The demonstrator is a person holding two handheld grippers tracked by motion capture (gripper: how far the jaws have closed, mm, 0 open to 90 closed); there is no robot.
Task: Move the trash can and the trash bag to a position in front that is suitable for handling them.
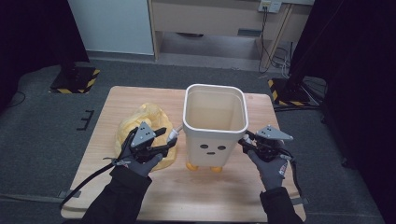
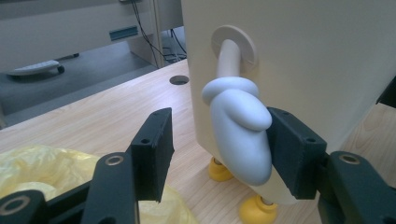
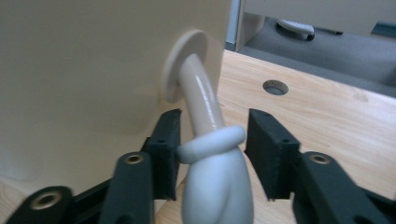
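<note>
**Wooden worktop: bin arms bracketed both sides**

Wooden worktop (image 1: pixel 107 186) carrying cream character bin (image 1: pixel 215 125), upright, centre; yellow bag (image 1: pixel 142 127) left of it. Left hand-held gripper (image 2: pixel 219 154) straddling left mitten arm (image 2: pixel 240 133): one pad touching, other clear, not clamped. Right hand-held gripper (image 3: pixel 212 154) likewise around right mitten arm (image 3: pixel 212 158). Both arms hanging down, long axis near-vertical, between jaws.

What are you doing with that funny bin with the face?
A person holds a gripper in each hand beside a cream bin with a face and little arms. The left gripper has the bin's white mitten hand between its jaws; one pad touches it, the other is apart. The right gripper sits around the other arm, not yet clamped. A yellow bag lies on the wooden table.
</note>
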